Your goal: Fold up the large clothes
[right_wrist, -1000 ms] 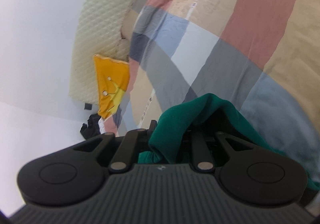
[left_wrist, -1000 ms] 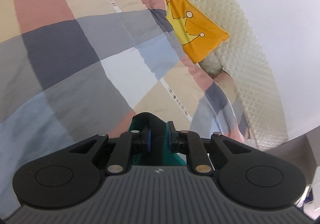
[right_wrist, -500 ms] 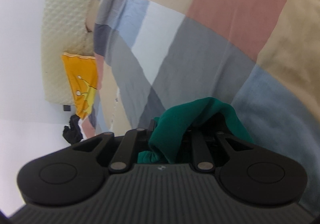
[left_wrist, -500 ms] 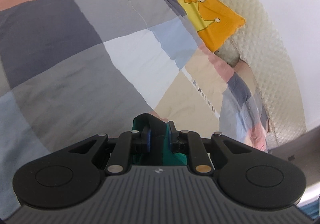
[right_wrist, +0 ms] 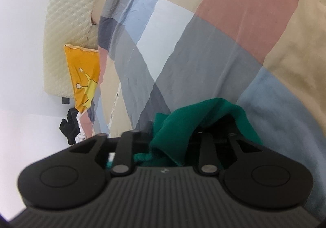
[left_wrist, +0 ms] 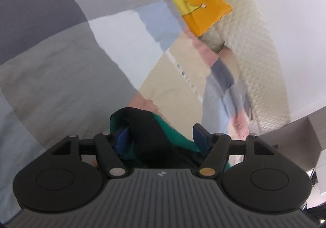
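Green garment (right_wrist: 183, 120), lower centre, over the checked bed (right_wrist: 203, 44): soft, light, droopy; take hold at edges. Left tongs (left_wrist: 163, 136) apart, cloth loose between. Right tongs (right_wrist: 191, 142) clamped on it.

Left gripper (left_wrist: 162, 133): matte black body, dark grey ribbed plate at 6 o'clock with a small round logo, two round black discs at 8 and 4 o'clock. Black linkage arms, pivot pins silver on one side, brass on the other. Blue pads (left_wrist: 122, 138) on the fingers. Right gripper (right_wrist: 176, 136): same black shell, grey ribbed plate, discs, both lower pivot pins silver, small silver screws on the upper links. Its pads are hidden.
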Demonstrator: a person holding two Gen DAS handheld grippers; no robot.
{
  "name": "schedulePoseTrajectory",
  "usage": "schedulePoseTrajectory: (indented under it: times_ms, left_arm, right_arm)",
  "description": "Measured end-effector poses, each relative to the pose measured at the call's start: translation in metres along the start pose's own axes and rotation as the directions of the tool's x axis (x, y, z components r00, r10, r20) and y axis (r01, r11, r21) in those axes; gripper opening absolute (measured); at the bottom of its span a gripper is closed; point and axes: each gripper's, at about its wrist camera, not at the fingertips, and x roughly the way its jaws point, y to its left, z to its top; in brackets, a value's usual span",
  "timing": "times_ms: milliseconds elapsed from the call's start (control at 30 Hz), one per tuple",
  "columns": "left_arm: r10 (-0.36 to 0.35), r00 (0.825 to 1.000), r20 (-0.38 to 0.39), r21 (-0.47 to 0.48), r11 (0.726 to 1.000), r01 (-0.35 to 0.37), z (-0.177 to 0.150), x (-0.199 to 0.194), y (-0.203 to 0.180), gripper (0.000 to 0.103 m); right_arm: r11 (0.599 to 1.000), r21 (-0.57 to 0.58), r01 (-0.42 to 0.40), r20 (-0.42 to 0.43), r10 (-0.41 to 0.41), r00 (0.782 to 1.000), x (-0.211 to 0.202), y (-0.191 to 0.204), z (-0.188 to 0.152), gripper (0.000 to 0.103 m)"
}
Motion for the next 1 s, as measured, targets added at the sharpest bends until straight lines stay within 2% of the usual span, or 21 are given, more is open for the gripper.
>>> schedulePoseTrajectory:
  times_ms: [33,100,167,300,400,467,633,767,900,1000]
  left_arm:
    - [-0.013,1.000,0.009,0.007,1.000,0.013,-0.002,-0.004,-0.003,0.073]
    - [-0.029,0.999,0.023,0.021,0.999,0.028,-0.007,-0.011,-0.010,0.074]
    - [-0.026,0.999,0.043,0.060,0.998,0.024,-0.012,-0.020,-0.020,0.074]
    - [-0.049,0.991,0.127,0.165,0.986,0.028,-0.024,-0.048,-0.042,0.074]
    - [-0.047,0.992,0.120,0.231,0.973,0.018,-0.029,-0.054,-0.053,0.074]
    - [-0.013,0.993,0.113,0.257,0.966,-0.016,-0.033,-0.049,-0.056,0.074]
    - [0.039,0.998,0.047,0.274,0.960,-0.050,-0.040,-0.018,-0.055,0.074]
    - [0.102,0.994,0.040,0.350,0.930,-0.109,-0.045,0.002,-0.062,0.074]
    - [0.207,0.976,0.063,0.419,0.883,-0.214,-0.046,0.024,-0.067,0.074]
    - [0.302,0.945,0.121,0.456,0.829,-0.323,-0.047,0.037,-0.068,0.074]
  right_arm:
    - [1.000,-0.007,-0.010,0.001,0.010,1.000,-0.001,0.001,0.000,0.049]
    - [0.999,-0.029,-0.031,0.016,0.031,0.999,-0.007,0.005,-0.003,0.073]
    - [0.997,-0.056,-0.052,0.037,0.054,0.998,-0.014,0.011,-0.008,0.082]
    - [0.981,-0.141,-0.133,0.075,0.144,0.987,-0.029,0.028,-0.020,0.083]
    - [0.968,-0.207,-0.139,0.100,0.162,0.982,-0.036,0.039,-0.028,0.083]
    - [0.960,-0.257,-0.113,0.090,0.140,0.986,-0.031,0.045,-0.031,0.083]
    - [0.934,-0.358,0.017,0.095,0.019,0.995,-0.007,0.059,-0.032,0.083]
    - [0.883,-0.439,0.164,0.142,-0.112,0.983,0.011,0.066,-0.029,0.083]
    - [0.822,-0.500,0.271,0.191,-0.201,0.961,0.029,0.067,-0.021,0.082]
    - [0.782,-0.535,0.320,0.198,-0.252,0.947,0.044,0.065,-0.019,0.081]
